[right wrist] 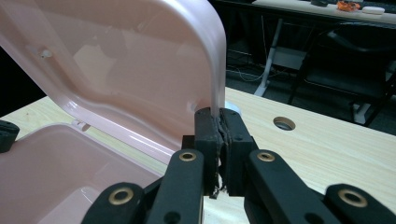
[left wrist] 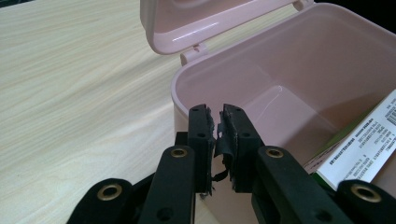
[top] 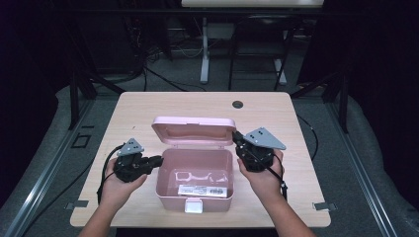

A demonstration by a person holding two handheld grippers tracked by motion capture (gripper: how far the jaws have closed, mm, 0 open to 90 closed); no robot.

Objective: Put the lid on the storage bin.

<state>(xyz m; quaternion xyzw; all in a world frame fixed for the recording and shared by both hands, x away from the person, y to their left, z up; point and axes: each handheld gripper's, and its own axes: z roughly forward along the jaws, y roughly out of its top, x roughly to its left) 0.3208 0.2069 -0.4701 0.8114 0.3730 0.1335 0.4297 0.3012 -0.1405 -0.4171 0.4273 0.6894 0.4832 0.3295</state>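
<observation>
We've got the right gripper (right wrist: 219, 116) jaws pinching the pink box (top: 168, 190)'s lid (right wrist: 140, 70) edge, left gripper (left wrist: 215, 114) jaws clamped on its wall.

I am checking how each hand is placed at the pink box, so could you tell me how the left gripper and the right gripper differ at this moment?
The left gripper sits at the left wall of the pink box, while the right gripper sits higher, at the right edge of the raised lid. In the left gripper view a thin gap shows between the jaws at the box rim; in the right gripper view the jaws are pressed together on the lid's edge. Both are black and hand-held.
</observation>
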